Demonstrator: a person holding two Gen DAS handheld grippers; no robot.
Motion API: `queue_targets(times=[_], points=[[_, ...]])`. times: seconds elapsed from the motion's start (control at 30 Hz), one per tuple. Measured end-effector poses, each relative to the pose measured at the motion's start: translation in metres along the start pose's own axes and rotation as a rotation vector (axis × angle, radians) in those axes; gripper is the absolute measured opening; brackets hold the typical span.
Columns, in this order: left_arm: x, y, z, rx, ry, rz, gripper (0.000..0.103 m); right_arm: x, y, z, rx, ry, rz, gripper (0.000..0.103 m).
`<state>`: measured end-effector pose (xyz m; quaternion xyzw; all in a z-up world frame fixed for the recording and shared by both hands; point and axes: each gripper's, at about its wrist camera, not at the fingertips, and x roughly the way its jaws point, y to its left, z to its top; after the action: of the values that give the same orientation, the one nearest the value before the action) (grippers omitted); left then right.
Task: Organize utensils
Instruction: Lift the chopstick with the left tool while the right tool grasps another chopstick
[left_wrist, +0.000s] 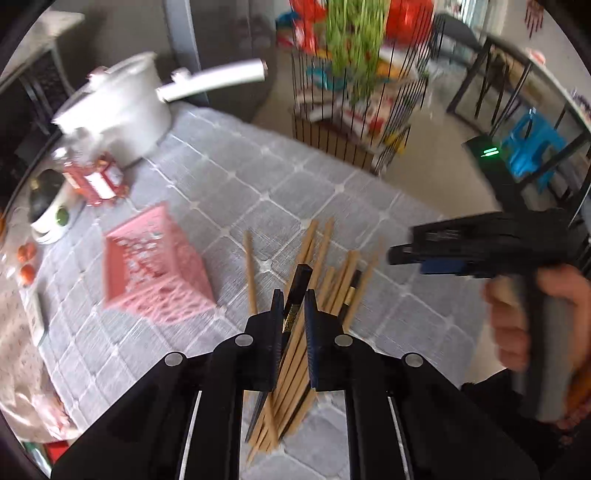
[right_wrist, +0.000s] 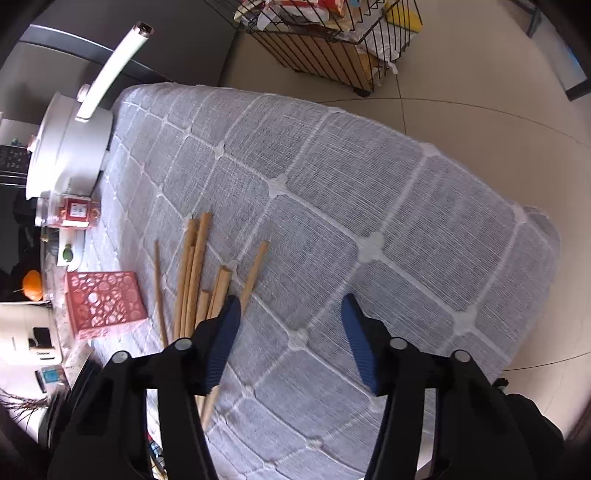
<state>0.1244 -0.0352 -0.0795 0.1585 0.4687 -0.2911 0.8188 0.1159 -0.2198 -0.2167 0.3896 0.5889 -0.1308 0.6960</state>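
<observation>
My left gripper (left_wrist: 293, 301) is shut on a black chopstick (left_wrist: 298, 286) and holds it above a loose pile of wooden chopsticks (left_wrist: 334, 280) on the grey checked tablecloth. A pink perforated basket (left_wrist: 155, 264) stands left of the pile. My right gripper (right_wrist: 290, 310) is open and empty, over the cloth just right of the wooden chopsticks (right_wrist: 195, 269); it also shows in the left wrist view (left_wrist: 402, 254), held in a hand at the right. The pink basket (right_wrist: 103, 302) is at the left in the right wrist view.
A white saucepan (left_wrist: 118, 107) with a long handle stands at the table's far left corner, with a red-labelled jar (left_wrist: 92, 177) and a small bowl (left_wrist: 51, 218) near it. Oranges (left_wrist: 27, 258) lie at the left edge. A wire rack (left_wrist: 354, 122) stands on the floor beyond the table.
</observation>
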Motion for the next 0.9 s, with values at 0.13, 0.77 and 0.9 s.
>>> queue_targets(times=[0.13,0.77,0.9], points=[[-0.05,0.008,-0.033,-0.042,-0.104,0.02,0.01,0.007,0.009,0.0,0.01,-0.026,-0.039,0.051],[-0.153,0.063,-0.085,-0.242,-0.393,0.008,0.006,-0.027,0.032,-0.018,-0.113,-0.185,-0.111,0.005],[-0.163,0.067,-0.073,-0.285,-0.442,0.018,0.006,-0.1,0.045,-0.034,-0.201,-0.307,-0.007,0.005]])
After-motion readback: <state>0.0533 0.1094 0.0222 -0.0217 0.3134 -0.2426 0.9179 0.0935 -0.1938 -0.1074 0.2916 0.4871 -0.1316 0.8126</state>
